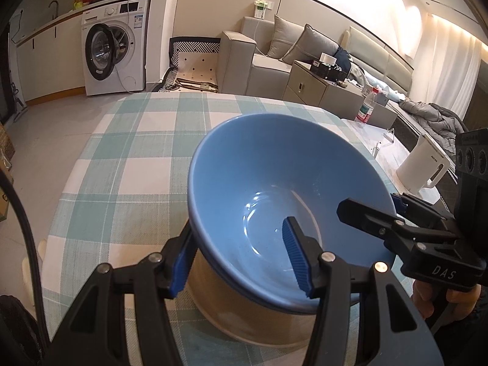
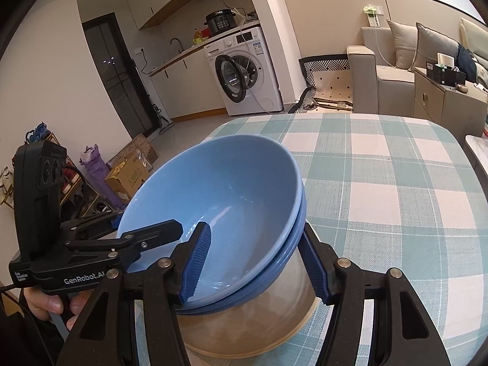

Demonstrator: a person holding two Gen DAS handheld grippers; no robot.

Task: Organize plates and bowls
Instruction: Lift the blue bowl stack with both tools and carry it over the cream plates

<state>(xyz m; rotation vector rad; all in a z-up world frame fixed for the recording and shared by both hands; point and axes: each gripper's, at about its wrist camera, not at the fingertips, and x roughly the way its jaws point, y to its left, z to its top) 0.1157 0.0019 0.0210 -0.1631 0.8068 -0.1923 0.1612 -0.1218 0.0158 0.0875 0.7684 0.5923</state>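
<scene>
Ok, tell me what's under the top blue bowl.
Under the top blue bowl a second blue rim shows, nested, then a beige bowl on the checked tablecloth. Their insides are covered.

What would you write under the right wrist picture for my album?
Two tools, right and left, grip the rims of stacked blue bowls over a checked tablecloth.

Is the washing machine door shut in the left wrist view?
No, the round dark-rimmed door of the white front-loading washing machine stands swung open, showing the drum behind it.
</scene>
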